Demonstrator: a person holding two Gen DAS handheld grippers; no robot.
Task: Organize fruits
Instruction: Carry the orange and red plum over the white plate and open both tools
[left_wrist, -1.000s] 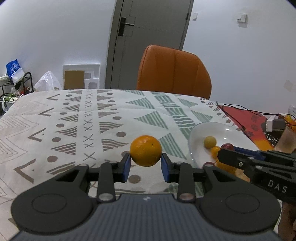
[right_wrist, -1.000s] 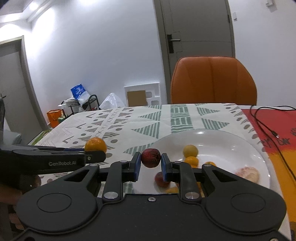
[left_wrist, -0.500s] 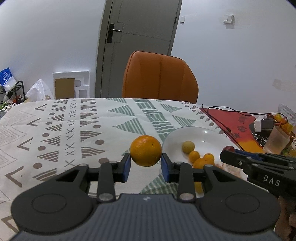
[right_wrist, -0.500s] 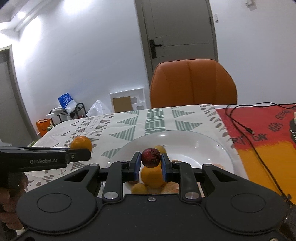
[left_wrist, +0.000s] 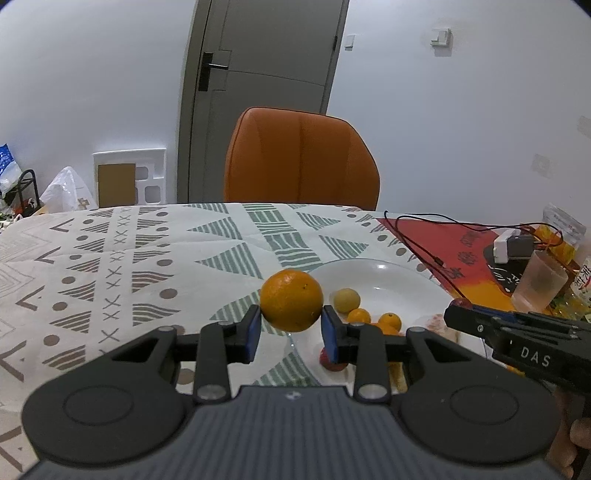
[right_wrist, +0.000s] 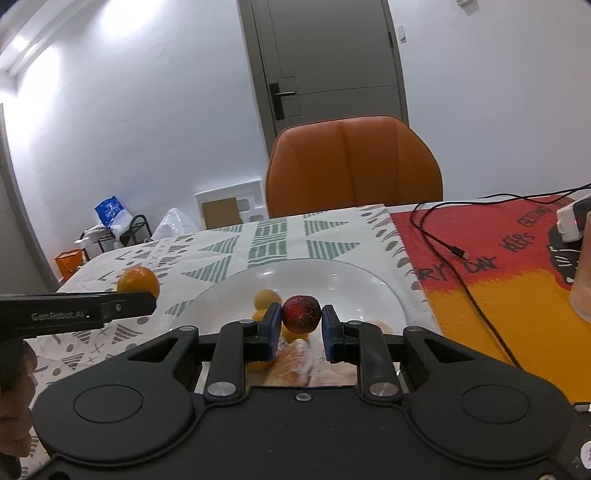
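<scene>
Left wrist view: left hand-held gripper (left_wrist: 291, 328) clamps orange (left_wrist: 291, 300) above near-left rim of white plate (left_wrist: 388, 280). Right hand-held gripper (right_wrist: 298, 326) clamps dark red fruit (right_wrist: 301, 314) over plate, above small citrus fruits (left_wrist: 373, 319).

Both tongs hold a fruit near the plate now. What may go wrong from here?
The orange is round and pinched only at its sides by the left tongs; it may slip out. If dropped, the red fruit in the right tongs may roll off the shallow plate, or bump the small fruits there.
</scene>
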